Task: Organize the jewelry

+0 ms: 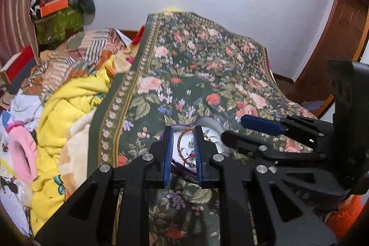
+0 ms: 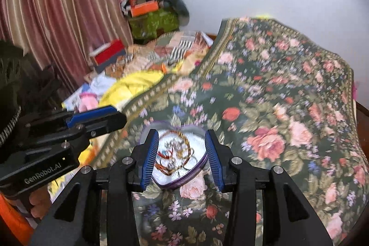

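A heart-shaped tin [image 2: 166,181] with a purple rim lies on the floral bedspread [image 2: 276,89]. It holds tangled jewelry [image 2: 177,153]: gold and red bangles and small earrings. My right gripper [image 2: 182,142] is open and empty, its blue pads on either side of the tin, above it. My left gripper [image 1: 183,137] is open and empty, over the tin [image 1: 184,146] from the left side. The right gripper also shows in the left wrist view [image 1: 237,128], the left gripper in the right wrist view [image 2: 115,114].
Piled blankets [image 1: 66,107] and clothes lie to the left of the bedspread. A pink ring-shaped item [image 1: 22,153] sits at far left. Boxes [image 2: 108,54] and a green bag [image 2: 154,22] stand by the curtain. A wooden door [image 1: 341,27] is at right.
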### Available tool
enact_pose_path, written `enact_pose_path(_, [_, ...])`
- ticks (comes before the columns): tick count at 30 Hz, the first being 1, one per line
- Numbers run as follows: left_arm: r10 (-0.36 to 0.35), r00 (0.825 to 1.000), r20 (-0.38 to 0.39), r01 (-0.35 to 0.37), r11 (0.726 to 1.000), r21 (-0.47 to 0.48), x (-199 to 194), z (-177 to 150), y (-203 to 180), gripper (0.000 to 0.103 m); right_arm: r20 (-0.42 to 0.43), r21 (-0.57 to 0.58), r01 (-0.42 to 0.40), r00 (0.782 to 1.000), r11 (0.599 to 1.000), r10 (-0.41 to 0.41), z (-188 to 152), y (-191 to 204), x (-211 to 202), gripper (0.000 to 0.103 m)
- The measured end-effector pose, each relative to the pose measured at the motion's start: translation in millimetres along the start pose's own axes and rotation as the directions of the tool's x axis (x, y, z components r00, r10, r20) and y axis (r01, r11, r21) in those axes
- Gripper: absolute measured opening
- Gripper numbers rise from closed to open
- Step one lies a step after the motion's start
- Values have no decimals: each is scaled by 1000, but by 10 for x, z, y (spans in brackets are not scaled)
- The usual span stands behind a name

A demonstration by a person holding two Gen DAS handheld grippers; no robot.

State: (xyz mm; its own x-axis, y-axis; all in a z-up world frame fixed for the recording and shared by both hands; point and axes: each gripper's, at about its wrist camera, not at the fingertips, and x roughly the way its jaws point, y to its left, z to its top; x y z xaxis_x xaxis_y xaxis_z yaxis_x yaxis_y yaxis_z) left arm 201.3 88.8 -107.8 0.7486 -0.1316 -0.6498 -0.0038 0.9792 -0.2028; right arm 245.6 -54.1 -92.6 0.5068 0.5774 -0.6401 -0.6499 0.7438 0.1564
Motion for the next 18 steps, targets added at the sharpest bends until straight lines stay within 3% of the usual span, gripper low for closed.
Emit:
enact_pose_path(4, [2, 997, 78, -3, 1000, 13, -352, 64, -126, 15, 110, 26, 5, 994, 1000, -7, 116, 24, -459, 38])
enact_pose_path(9, [3, 979, 204, -8, 1000, 28, -912, 133, -309, 15, 279, 30, 17, 960, 999, -25, 183, 164, -1157, 38])
enact_pose_path(13, [7, 952, 306, -21, 999, 42, -1371, 141, -468, 18, 388, 22, 17, 921, 1000, -24, 161, 310, -1590, 38])
enact_pose_path(18, [29, 894, 447, -67, 995, 69, -1947, 28, -723, 31, 485, 4, 40, 874, 999, -37, 54, 515, -1997, 39])
